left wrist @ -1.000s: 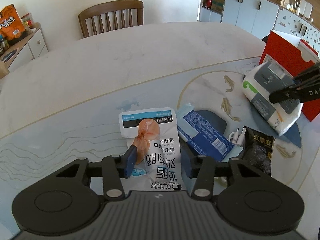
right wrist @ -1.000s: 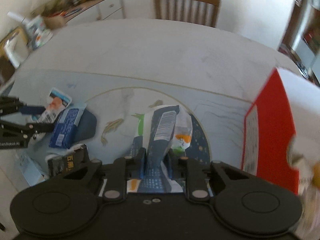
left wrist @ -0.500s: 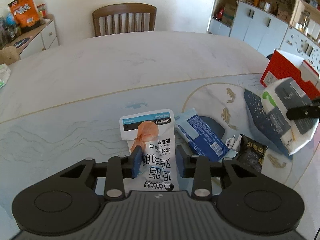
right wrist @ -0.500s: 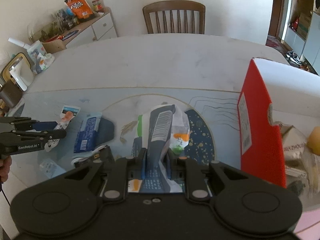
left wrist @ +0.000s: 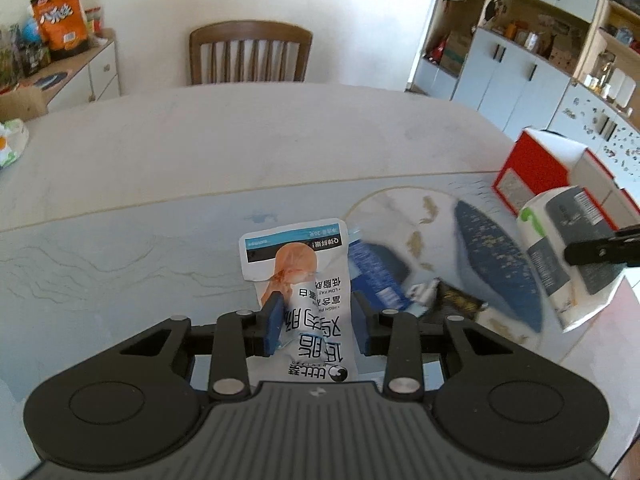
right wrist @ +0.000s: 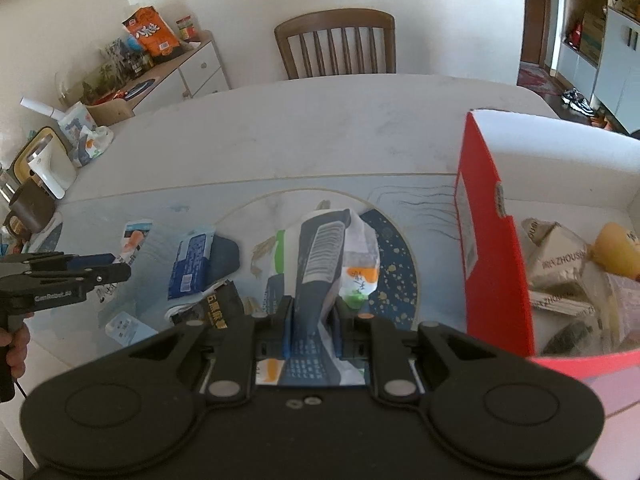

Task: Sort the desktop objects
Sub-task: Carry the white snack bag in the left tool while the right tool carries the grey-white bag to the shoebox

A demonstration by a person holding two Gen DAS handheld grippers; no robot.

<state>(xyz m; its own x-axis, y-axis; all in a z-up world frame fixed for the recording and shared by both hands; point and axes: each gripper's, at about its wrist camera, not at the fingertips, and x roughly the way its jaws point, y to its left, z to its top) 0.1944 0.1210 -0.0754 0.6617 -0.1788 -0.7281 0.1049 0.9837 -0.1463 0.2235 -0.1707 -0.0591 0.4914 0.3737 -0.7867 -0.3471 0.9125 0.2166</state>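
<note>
My left gripper (left wrist: 316, 320) is shut on a white snack packet (left wrist: 304, 272) with an orange picture and holds it off the table. In the right wrist view the left gripper (right wrist: 100, 268) sits at the left with that snack packet (right wrist: 134, 238). My right gripper (right wrist: 312, 320) is shut on a white wipes pack (right wrist: 324, 248) with a grey-blue label, held just left of an open red box (right wrist: 492, 260). From the left wrist view the wipes pack (left wrist: 560, 240) hangs in front of the red box (left wrist: 532, 168).
A blue packet (right wrist: 188, 264), a black packet (right wrist: 222, 308) and a small pale packet (right wrist: 124, 326) lie on the table mat. The red box holds grey packets (right wrist: 560, 264) and a yellow thing. A dark mug (right wrist: 28, 208) stands at the left table edge; a wooden chair (left wrist: 250, 54) is beyond.
The left jaws closed on the snack packet and lifted it off the table. The right gripper rose with the wipes pack and moved closer to the red box.
</note>
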